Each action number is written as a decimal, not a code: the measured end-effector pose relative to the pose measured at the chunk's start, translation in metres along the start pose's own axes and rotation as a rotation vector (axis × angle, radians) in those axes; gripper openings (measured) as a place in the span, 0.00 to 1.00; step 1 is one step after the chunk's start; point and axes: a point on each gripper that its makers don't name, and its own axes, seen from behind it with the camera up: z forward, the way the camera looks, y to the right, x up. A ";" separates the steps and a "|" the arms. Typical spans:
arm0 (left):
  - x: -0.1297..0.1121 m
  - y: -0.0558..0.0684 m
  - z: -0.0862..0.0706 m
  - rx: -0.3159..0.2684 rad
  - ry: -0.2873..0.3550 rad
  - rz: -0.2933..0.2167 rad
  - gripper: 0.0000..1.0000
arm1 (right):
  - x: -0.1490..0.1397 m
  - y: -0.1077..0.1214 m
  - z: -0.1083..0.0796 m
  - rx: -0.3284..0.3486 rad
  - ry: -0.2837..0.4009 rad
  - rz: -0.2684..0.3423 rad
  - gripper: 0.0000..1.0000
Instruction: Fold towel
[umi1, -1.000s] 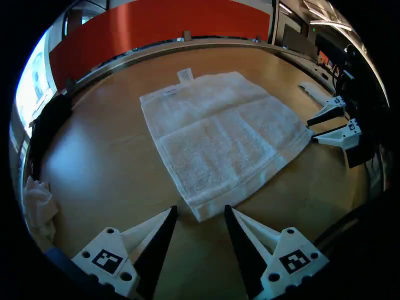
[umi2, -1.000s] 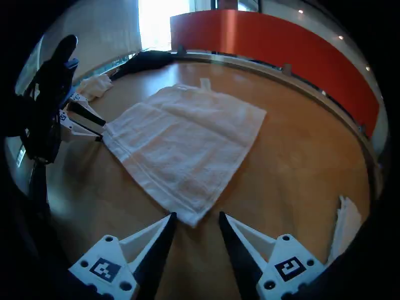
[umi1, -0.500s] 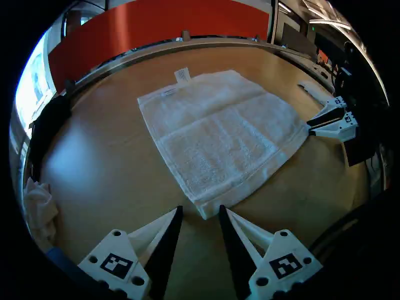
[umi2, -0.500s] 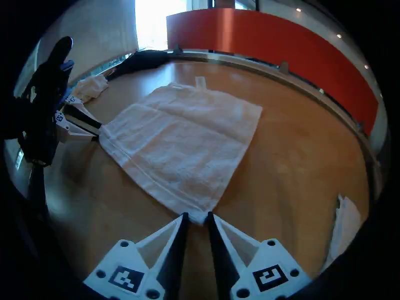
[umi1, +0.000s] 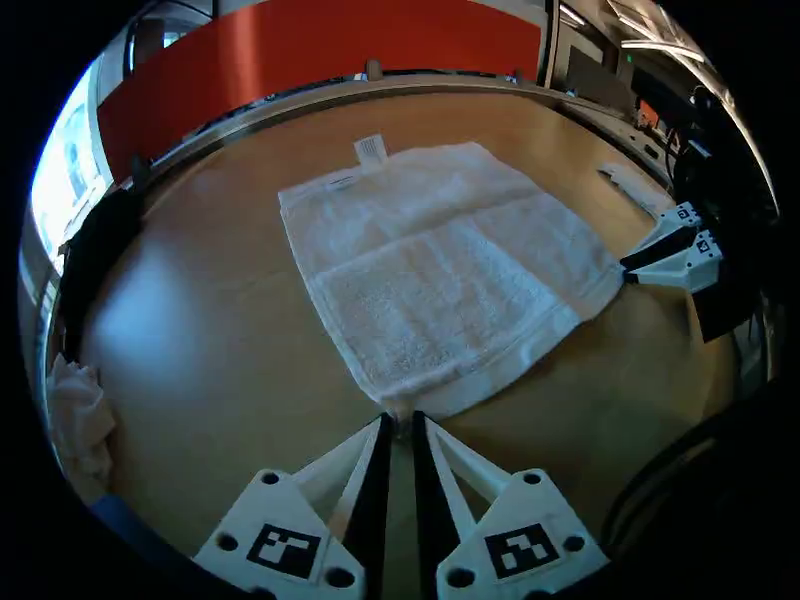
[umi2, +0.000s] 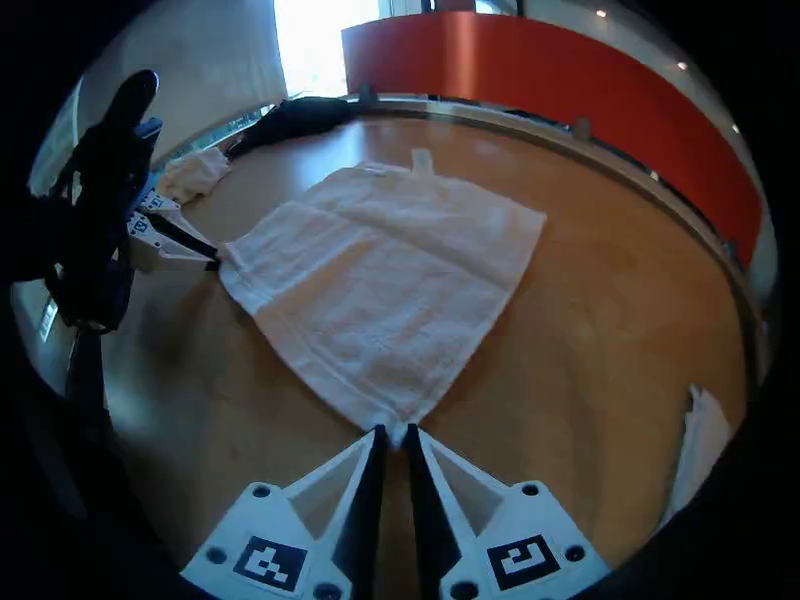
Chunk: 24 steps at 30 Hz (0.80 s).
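Both sets of jaws have closed since a second ago, when they stood spread on either side of the towel's corners. On my left gripper (umi1: 400, 425) the fingers are now drawn almost together, with the nearest corner of the towel (umi1: 440, 270) pinched between their tips. My right gripper (umi2: 393, 432) does the same in the right gripper view, its tips nipping the corner of the towel (umi2: 385, 280) that points toward it. From each camera I can see the other tool at work. In the left gripper view the right gripper (umi1: 628, 273) sits at the towel's right-hand corner. In the right gripper view the left gripper (umi2: 215, 258) sits at the left-hand corner, held by a dark-gloved hand (umi2: 95, 210). The cloth there looks a little bunched and raised. The towel is white and lies spread on the wooden table (umi1: 200, 330), with faint crease lines across it. A small label tag (umi1: 371, 148) sticks out from its far edge. Further out, a crumpled cloth (umi1: 75, 415) lies at the table's left edge in the left gripper view. Another white cloth (umi2: 700, 440) lies at the right edge in the right gripper view. An orange panel (umi1: 300, 50) runs behind the far side of the table.
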 end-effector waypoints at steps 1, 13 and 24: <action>0.000 0.002 0.000 -0.007 0.001 -0.002 0.14 | 0.000 -0.001 0.000 0.000 0.000 -0.004 0.15; 0.006 0.012 -0.006 -0.050 0.010 -0.052 0.11 | 0.012 0.000 -0.011 -0.017 0.027 -0.017 0.13; 0.020 0.013 -0.031 -0.075 0.039 -0.111 0.11 | 0.037 -0.003 -0.034 -0.016 0.081 -0.021 0.13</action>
